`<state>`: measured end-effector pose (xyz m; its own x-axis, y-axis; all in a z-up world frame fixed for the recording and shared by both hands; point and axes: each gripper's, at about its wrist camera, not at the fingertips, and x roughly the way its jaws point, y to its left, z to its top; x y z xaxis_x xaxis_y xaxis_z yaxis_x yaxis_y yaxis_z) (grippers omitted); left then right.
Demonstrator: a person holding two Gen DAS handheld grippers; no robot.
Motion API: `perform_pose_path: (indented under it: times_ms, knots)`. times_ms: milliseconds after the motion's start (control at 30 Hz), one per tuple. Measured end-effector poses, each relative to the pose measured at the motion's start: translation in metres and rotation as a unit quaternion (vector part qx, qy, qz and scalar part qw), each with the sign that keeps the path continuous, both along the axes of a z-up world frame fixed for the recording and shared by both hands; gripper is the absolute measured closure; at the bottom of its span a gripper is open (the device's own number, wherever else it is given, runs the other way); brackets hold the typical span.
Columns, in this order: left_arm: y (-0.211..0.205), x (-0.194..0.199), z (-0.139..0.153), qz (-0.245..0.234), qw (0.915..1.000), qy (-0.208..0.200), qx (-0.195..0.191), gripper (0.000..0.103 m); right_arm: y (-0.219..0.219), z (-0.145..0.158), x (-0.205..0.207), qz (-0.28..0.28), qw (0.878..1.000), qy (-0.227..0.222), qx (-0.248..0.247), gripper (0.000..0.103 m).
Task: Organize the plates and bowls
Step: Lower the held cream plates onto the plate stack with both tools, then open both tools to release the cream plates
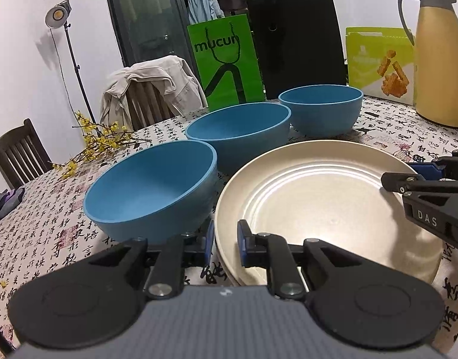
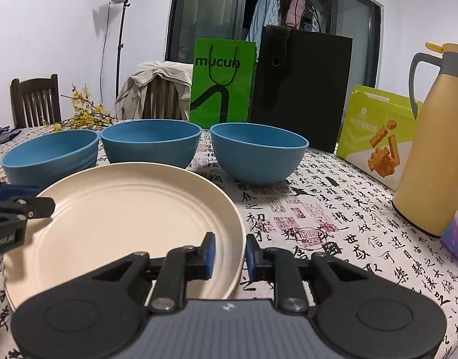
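Plates (image 1: pixel 327 203), cream, matte and ringed with concentric grooves, lie stacked on the patterned tablecloth (image 1: pixel 49 233); at least two rims show at the near edge of the stack. In the left wrist view, the left gripper (image 1: pixel 224 243) straddles that near rim, one blue pad outside and one over the plate face, with a narrow gap between them; whether the pads press the rim I cannot tell. Three smooth blue bowls (image 1: pixel 151 188) run in a diagonal row toward the far side of the table, the nearest almost touching the stack. The right gripper (image 1: pixel 399 184) reaches over the plates' right rim. A yellow thermos jug (image 1: pixel 438 68) stands at the far right.

In the right wrist view, the right gripper (image 2: pixel 230 254) likewise straddles the plates' (image 2: pixel 124 218) rim, jaws slightly apart, grip uncertain. The bowls (image 2: pixel 259 155) stand just behind. Open cloth lies to the right, bounded by a snack box (image 2: pixel 378 137), a green bag (image 2: pixel 221 80) and a black bag (image 2: pixel 300 89).
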<state>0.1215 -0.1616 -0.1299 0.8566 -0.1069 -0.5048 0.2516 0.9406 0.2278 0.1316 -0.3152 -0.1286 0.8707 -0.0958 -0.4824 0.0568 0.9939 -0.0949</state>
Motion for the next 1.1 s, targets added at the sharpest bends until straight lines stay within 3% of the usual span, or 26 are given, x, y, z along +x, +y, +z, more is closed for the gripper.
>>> perform_pose_path:
  times_ms: [867, 933, 1000, 1100]
  knots:
    - [-0.002, 0.001, -0.007, 0.004, 0.9999, -0.007, 0.008, 0.086, -0.009, -0.004, 0.0, 0.004, 0.999, -0.009, 0.034, 0.082]
    - [-0.001, 0.001, -0.007, 0.006, 0.9999, -0.009, 0.006, 0.083, -0.011, -0.003, 0.0, 0.005, 0.999, -0.01, 0.042, 0.082]
    - [0.002, 0.001, -0.005, 0.009, 0.9999, -0.013, 0.003, 0.075, -0.012, -0.002, -0.001, 0.005, 0.999, -0.011, 0.048, 0.081]
    - [0.005, -0.001, -0.001, 0.013, 0.9997, -0.021, -0.002, 0.065, -0.013, 0.0, -0.002, 0.006, 0.998, -0.014, 0.055, 0.072]
